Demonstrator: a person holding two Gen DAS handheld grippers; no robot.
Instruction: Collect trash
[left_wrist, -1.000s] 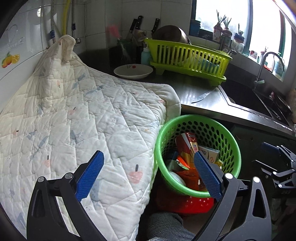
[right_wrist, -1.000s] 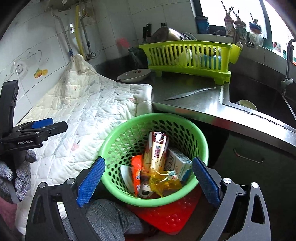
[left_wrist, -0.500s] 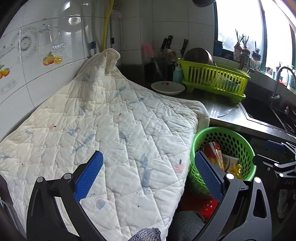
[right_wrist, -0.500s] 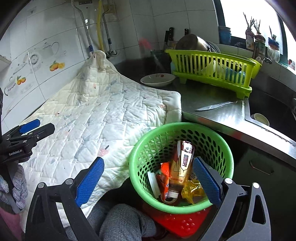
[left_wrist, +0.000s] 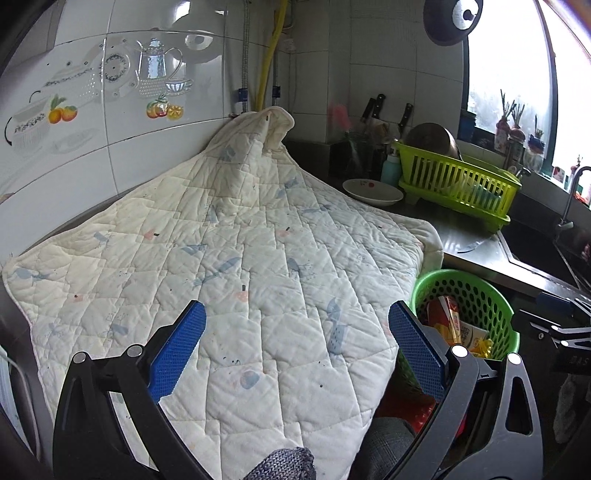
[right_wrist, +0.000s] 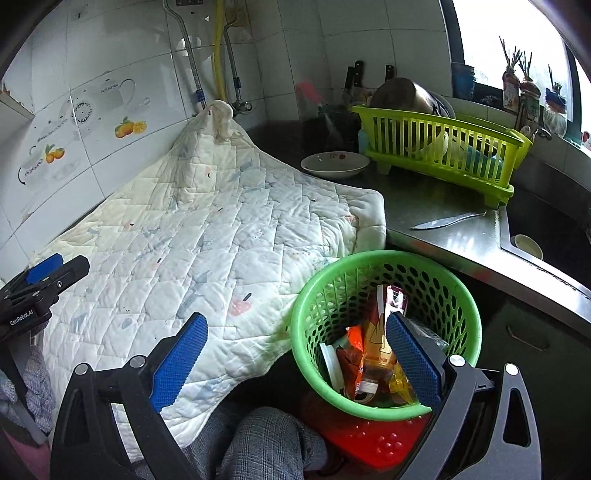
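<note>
The left claw (left_wrist: 297, 347) was wide open with nothing in it, over a white quilt (left_wrist: 236, 266). The right claw (right_wrist: 295, 354) was wide open and empty too, just above a green basket (right_wrist: 458, 306) that sat beside the quilt's edge, full of trash (right_wrist: 373, 347) like wrappers and a small carton. Farther back on the table (right_wrist: 458, 240) lay a knife (right_wrist: 447, 220), then a white bowl (right_wrist: 334, 164) and a yellow-green dish rack (right_wrist: 439, 155).
</note>
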